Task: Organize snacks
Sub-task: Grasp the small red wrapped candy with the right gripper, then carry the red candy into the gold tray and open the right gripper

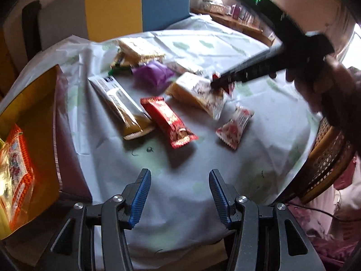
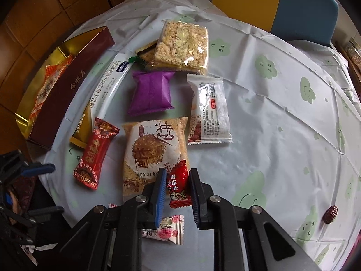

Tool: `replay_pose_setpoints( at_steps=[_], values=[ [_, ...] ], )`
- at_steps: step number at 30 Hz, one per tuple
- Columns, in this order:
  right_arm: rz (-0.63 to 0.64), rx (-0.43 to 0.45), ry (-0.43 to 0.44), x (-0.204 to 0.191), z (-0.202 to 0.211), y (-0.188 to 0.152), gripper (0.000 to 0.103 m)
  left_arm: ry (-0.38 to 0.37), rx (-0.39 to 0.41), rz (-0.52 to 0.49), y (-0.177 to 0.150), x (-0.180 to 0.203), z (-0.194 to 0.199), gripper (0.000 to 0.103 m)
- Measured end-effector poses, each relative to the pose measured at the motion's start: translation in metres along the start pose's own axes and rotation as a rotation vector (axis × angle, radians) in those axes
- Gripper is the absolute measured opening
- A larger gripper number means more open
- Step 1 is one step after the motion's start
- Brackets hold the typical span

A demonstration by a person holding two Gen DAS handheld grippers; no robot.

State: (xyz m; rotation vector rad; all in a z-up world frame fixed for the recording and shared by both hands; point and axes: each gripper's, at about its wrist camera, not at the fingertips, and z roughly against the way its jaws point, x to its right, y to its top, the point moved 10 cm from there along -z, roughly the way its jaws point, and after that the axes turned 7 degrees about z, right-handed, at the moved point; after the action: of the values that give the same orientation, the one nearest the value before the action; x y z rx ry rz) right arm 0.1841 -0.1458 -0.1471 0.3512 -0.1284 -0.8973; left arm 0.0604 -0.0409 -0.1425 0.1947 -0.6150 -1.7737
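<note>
Right wrist view, low centre: right gripper [image 2: 175,188] is clamped on the small red candy [image 2: 178,186] atop the beige floss packet [image 2: 155,153] (left gripper [image 1: 179,197] gapes empty), so lifting might drag that packet or slip.

The left wrist view looks steeply down from the desk's [image 1: 180,40] near edge, box [image 1: 40,117] at left. The right wrist view hangs closer over the desk's middle. Both share the scattered packets and box.
</note>
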Motion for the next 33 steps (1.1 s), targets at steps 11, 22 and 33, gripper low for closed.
replay_pose_setpoints(
  at_steps=[11, 22, 33],
  values=[
    [-0.092, 0.146, 0.089, 0.006, 0.024, 0.025, 0.02, -0.013, -0.004, 0.035, -0.004, -0.003, -0.012, 0.054],
    [-0.083, 0.172, 0.277, -0.05, 0.03, 0.055, 0.02, -0.061, 0.03, 0.04, -0.008, -0.005, -0.005, 0.054],
    [0.141, 0.174, 0.454, -0.17, 0.049, 0.126, 0.02, -0.126, 0.051, 0.075, -0.012, -0.008, 0.002, 0.054]
  ],
)
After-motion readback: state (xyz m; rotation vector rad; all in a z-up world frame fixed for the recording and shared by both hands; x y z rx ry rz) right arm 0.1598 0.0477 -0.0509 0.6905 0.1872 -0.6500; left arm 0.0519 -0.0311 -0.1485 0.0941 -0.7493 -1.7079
